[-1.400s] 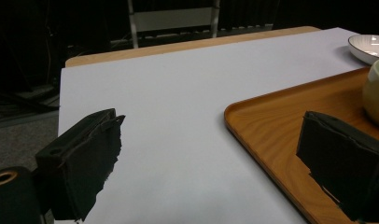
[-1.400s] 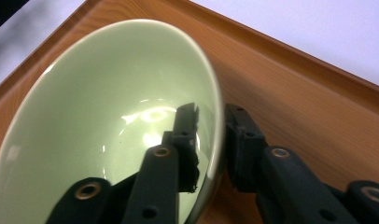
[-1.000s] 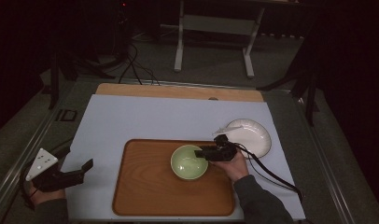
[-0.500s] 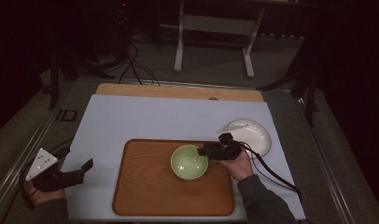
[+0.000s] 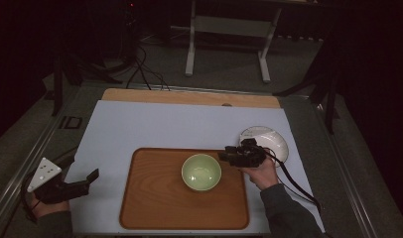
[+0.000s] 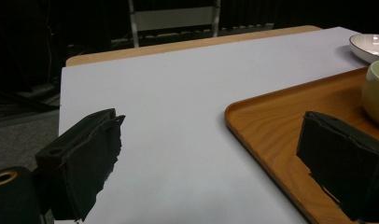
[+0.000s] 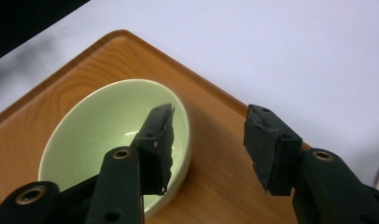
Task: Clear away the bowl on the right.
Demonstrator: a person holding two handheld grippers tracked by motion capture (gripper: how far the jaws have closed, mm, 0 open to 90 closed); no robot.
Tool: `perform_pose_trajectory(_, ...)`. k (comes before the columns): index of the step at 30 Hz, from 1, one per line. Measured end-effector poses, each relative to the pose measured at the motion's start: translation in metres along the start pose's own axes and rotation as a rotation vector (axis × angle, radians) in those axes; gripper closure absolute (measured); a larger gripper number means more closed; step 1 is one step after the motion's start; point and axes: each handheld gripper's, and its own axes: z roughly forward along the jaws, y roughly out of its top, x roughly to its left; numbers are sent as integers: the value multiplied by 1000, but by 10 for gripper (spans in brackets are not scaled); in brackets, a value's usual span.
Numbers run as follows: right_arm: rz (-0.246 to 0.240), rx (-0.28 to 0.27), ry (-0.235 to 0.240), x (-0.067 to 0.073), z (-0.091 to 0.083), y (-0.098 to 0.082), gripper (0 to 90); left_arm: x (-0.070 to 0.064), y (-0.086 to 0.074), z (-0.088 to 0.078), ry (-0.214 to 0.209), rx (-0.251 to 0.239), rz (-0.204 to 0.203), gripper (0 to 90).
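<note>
Right gripper (image 5: pixel 223 155) spread wide over right rim of pale green bowl (image 5: pixel 201 171), one jaw above the bowl's inside, other outside; nothing pinched. Bowl sitting mid wooden tray (image 5: pixel 155 208) on white-covered table (image 5: pixel 155 124). Left gripper (image 5: pixel 93 176) agape, holding nothing, left of tray. White plate (image 5: pixel 274 141) just beyond tray's right corner.

Tray (image 5: pixel 155 208) front bare; bowl (image 5: pixel 201 172) blocks centre; white plate (image 5: pixel 269 141) off tray's right.
</note>
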Motion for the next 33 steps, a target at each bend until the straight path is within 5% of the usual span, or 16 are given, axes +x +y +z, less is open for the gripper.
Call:
perform_pose_trajectory(9, -30, -1, -42, -2, -10, 0, 495, 0, 0, 0, 1, 0, -2, 62)
perform_pose_trajectory(17, -4, -30, -62, -11, -20, -6, 494, 0, 0, 0, 1, 0, -5, 62)
perform_pose_trajectory(29, 5, -93, -199, -25, -49, -21, 479, 1, -1, 0, 5, -3, -17, 62)
perform_pose_trajectory(30, -3, -113, -254, -27, -57, -26, 468, 1, -1, 0, 7, -2, -18, 62)
perform_pose_trajectory(33, 2, -130, -297, -28, -63, -33, 462, 1, -1, 0, 8, -2, -20, 62)
